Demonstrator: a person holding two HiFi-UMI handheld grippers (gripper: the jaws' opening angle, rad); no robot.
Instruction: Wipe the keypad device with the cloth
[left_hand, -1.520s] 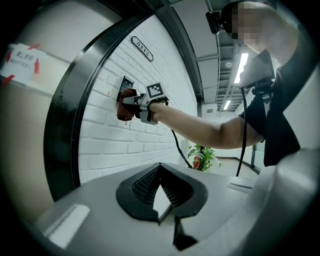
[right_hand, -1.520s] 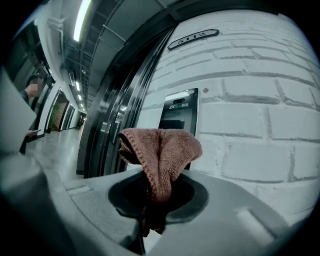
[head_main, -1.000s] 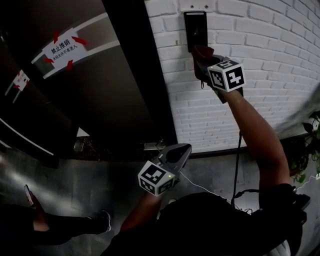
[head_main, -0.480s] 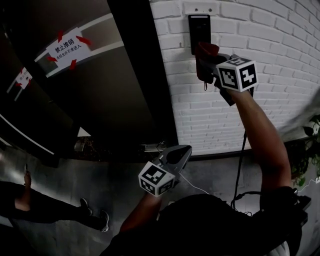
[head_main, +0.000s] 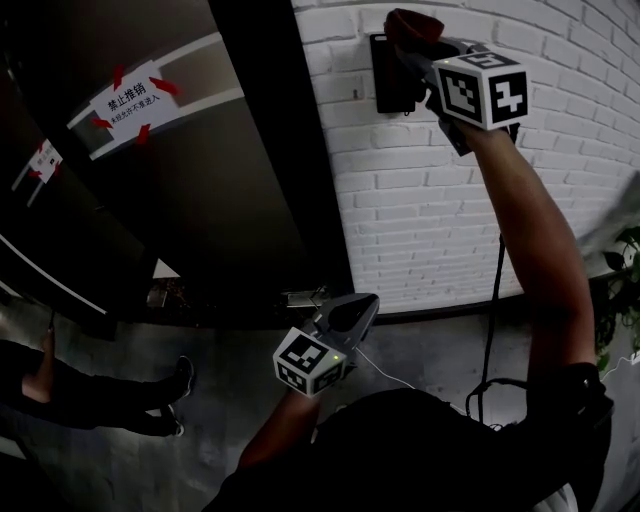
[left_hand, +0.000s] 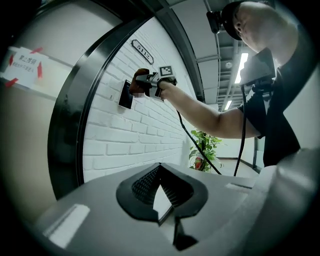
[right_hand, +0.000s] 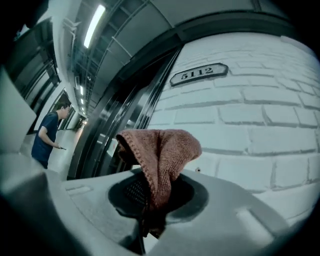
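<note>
Though beyond the cloth (right_hand: 160, 155), plate (right_hand: 199, 74) "5112".

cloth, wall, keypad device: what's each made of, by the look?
Cloth: reddish-brown knitted or terry-like fabric, matte; a looped weave, a stitched edge and soft folds show.
Wall: brick painted white, matte; recessed mortar lines run in regular courses.
Keypad device: dark, smooth housing, probably plastic; the view is too dim to settle its finish or front panel.
</note>
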